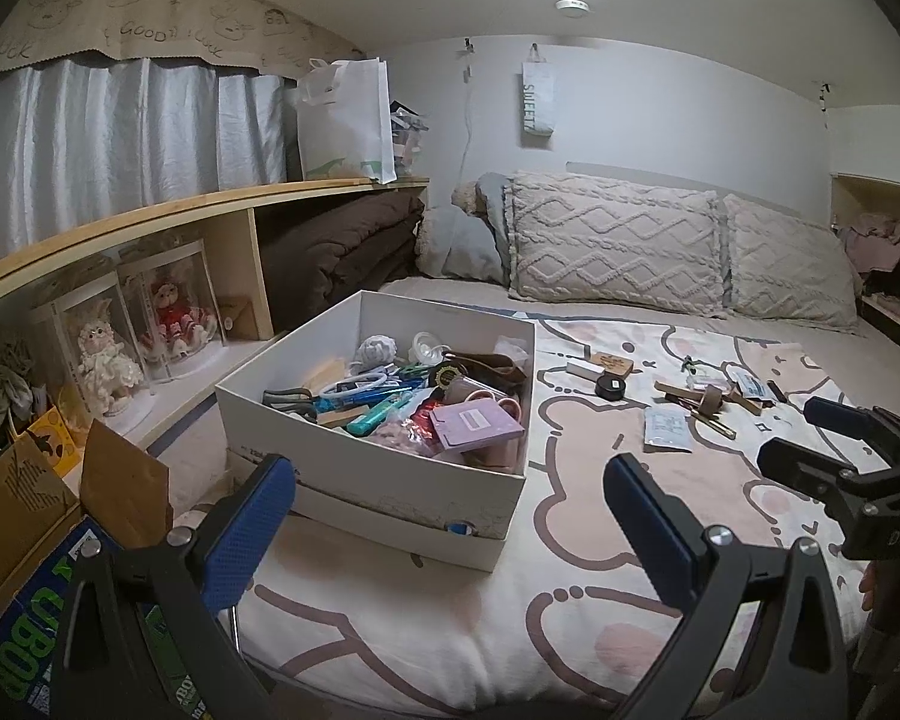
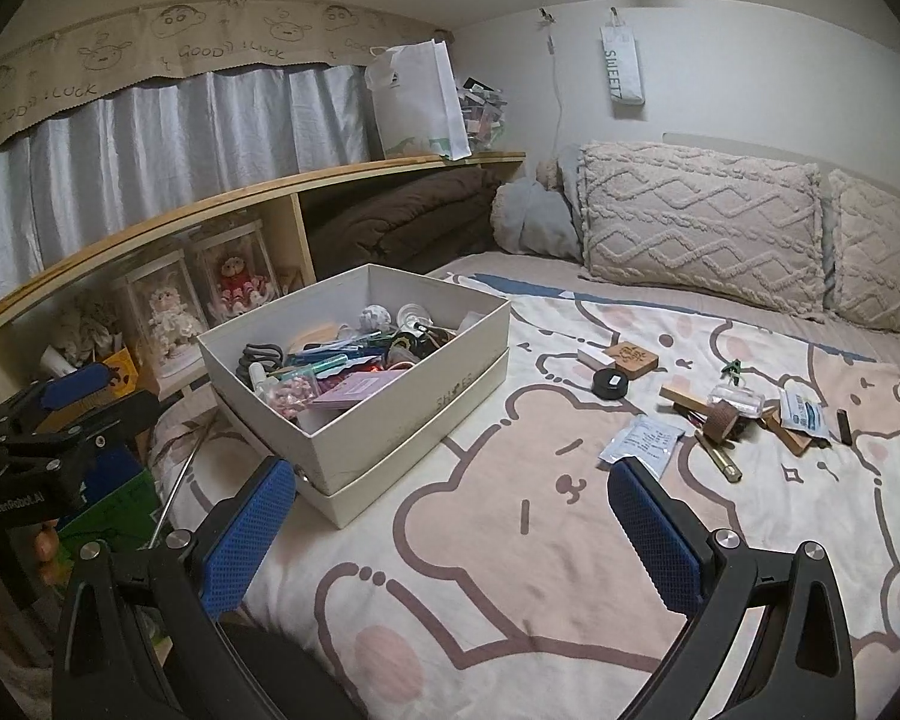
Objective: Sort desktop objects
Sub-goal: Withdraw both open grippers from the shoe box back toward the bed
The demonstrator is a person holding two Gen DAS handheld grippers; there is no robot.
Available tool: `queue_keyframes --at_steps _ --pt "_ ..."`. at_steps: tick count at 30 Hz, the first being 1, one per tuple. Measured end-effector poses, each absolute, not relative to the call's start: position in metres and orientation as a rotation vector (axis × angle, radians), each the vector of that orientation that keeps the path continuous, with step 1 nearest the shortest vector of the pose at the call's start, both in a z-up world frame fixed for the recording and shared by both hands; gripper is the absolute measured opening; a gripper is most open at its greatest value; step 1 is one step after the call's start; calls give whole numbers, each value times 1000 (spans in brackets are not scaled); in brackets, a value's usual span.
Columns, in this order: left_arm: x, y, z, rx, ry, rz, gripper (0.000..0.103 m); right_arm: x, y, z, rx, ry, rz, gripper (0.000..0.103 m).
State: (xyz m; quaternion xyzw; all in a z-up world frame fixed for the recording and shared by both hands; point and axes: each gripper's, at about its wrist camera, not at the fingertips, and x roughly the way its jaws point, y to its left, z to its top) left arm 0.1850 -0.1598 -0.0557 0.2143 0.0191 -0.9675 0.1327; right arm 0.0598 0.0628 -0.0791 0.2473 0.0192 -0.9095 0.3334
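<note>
Left wrist view, white box contents jumbled, lid underneath mostly hidden

Readable stuff: the beige doodled curtain valance says "GOOD LUCK" over and over. The narrow white hanging bag on the wall reads "SWEET". The white cardboard shoebox has "SHOES" on its side. The black tool body shows "DAS".

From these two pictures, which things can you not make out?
- Bottom of the white box: both views, buried under piled items.
- Print on the white packet: too small.
- Cardboard box: left wrist view, cut by the edge.
- Small pile: overlapping items, hard to separate.
- Both claws are open and empty.
</note>
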Motion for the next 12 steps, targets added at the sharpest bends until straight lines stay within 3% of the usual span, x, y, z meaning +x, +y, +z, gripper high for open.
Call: queue_keyframes --at_steps 12 --pt "184 -156 -56 612 55 -2794 103 62 64 -78 649 42 -2373 103"
